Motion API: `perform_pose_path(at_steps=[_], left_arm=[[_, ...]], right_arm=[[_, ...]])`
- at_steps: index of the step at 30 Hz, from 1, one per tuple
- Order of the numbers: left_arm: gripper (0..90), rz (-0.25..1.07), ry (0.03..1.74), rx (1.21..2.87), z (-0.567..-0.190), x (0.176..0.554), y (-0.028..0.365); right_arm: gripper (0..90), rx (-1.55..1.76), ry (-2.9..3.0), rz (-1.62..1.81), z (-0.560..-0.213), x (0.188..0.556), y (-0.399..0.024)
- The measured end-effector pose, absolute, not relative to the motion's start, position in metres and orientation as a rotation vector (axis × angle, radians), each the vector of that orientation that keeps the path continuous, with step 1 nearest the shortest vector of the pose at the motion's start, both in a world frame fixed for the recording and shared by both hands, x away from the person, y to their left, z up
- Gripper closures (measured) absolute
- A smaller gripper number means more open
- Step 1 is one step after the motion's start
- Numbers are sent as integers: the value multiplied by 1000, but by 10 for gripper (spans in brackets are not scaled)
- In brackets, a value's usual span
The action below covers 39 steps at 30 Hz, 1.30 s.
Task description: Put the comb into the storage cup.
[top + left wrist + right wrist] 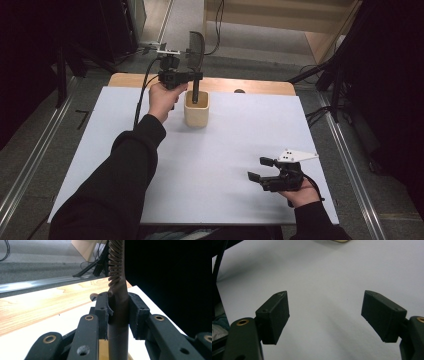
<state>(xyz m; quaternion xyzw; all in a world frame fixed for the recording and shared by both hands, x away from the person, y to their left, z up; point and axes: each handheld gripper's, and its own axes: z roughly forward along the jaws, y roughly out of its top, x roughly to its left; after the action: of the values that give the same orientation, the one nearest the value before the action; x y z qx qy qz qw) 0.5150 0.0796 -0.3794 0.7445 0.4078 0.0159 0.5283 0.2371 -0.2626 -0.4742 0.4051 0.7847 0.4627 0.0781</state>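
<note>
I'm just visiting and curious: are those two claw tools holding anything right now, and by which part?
The left gripper clamps a dark slotted spatula by its handle, lower end in the beige cup. The right gripper is open, holding nothing.

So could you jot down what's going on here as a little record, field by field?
Setting: white table top on a wooden table, person seated at the near edge
Left tool: shut on the dark hairbrush, gripping its handle
Hairbrush: upright, bristled head up, lower end of the handle inside the cream cup
Cream cup: standing upright near the far edge of the table top
Right tool: open, holding nothing, low over the table top at the near right
</note>
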Motion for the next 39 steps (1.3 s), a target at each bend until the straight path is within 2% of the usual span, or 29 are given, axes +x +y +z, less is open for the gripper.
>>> perform_pose_path(at_steps=[39], left_arm=[[722, 28, 970, 1801, -409, 511, 78]], right_arm=[[206, 1211, 2356, 1392, -474, 237, -262]])
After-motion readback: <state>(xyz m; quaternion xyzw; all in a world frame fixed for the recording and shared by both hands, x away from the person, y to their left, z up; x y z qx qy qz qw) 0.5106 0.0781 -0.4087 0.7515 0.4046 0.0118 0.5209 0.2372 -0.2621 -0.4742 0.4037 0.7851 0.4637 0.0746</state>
